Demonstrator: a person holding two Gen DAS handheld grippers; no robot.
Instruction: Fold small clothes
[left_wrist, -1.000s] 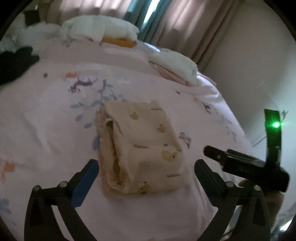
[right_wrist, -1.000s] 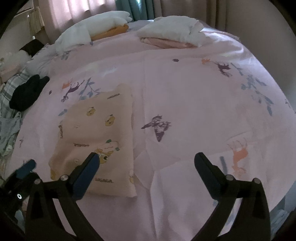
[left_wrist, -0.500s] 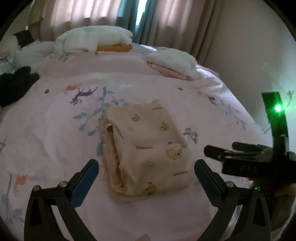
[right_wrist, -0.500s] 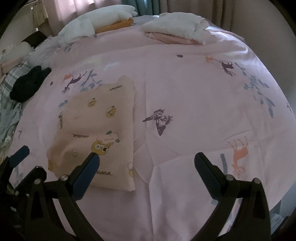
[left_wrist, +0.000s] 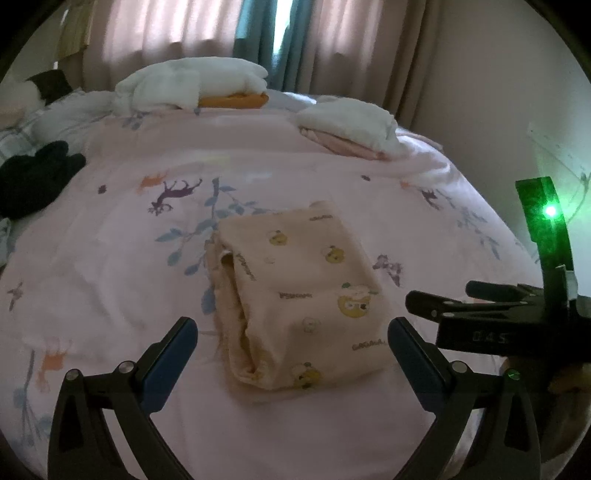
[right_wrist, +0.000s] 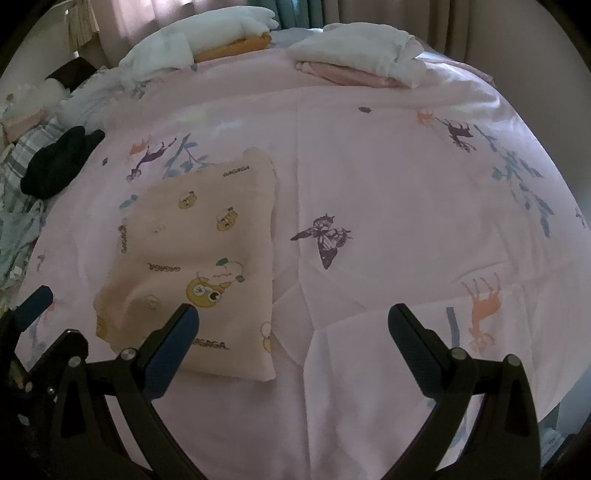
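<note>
A folded peach garment with yellow cartoon prints (left_wrist: 299, 295) lies flat on the pink printed bedsheet (left_wrist: 110, 258). It also shows in the right wrist view (right_wrist: 195, 258), left of centre. My left gripper (left_wrist: 291, 332) is open and empty, held just above the garment's near edge. My right gripper (right_wrist: 291, 321) is open and empty, to the right of the garment over bare sheet. The right gripper's body with a green light (left_wrist: 517, 314) shows at the right of the left wrist view. The left gripper's finger (right_wrist: 33, 302) shows at the left edge of the right wrist view.
Two stacks of folded clothes, white on orange (left_wrist: 192, 86) and white on pink (left_wrist: 351, 125), lie at the far end of the bed. A black garment (left_wrist: 33, 177) and loose clothes (right_wrist: 14, 206) lie at the left. Curtains (left_wrist: 221, 33) hang behind; a wall (left_wrist: 498, 92) is at right.
Both grippers have pulled back and lifted a little from the folded garment, so more of the bed shows. The garment has not moved. Both stay open.
</note>
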